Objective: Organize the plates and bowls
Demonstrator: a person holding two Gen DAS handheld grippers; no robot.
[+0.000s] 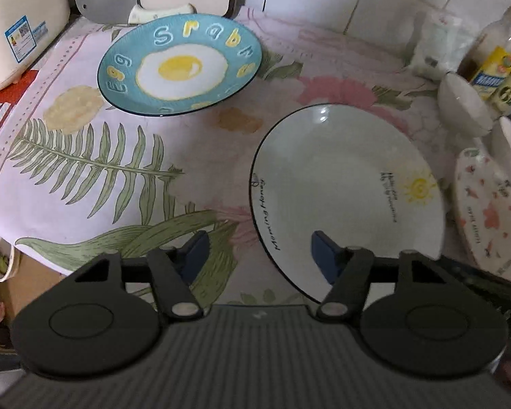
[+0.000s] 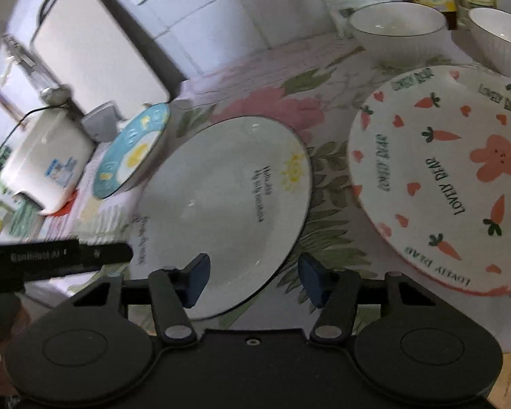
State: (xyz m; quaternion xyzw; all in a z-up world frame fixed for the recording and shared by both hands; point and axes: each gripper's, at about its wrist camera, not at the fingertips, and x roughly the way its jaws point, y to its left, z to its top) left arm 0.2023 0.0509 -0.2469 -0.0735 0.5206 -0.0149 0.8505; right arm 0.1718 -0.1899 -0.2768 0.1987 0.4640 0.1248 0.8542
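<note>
A: What dishes are out, and is anything in them?

B: Three plates lie on the floral tablecloth point(image 1: 85, 156), all bare inside. The blue egg plate point(image 1: 180, 64) sits far back near the white rice cooker point(image 1: 17, 24). The white sun plate point(image 1: 347, 197) is in the middle, and the carrot plate point(image 2: 453, 177) is beside it on the right, apart from it.

A: Bowls?

B: Two white bowls stand behind the carrot plate: the left bowl point(image 2: 397, 27) and the right bowl point(image 2: 500, 39). Both look empty, with bottles just behind them.

A: And the tools?

B: The left gripper point(image 1: 259, 255) has its jaws apart, straddling the sun plate's near-left rim, one finger over the cloth, one over the plate; nothing pinched. The right gripper point(image 2: 253, 279) is likewise spread, straddling that plate's near-right rim, gripping nothing.
</note>
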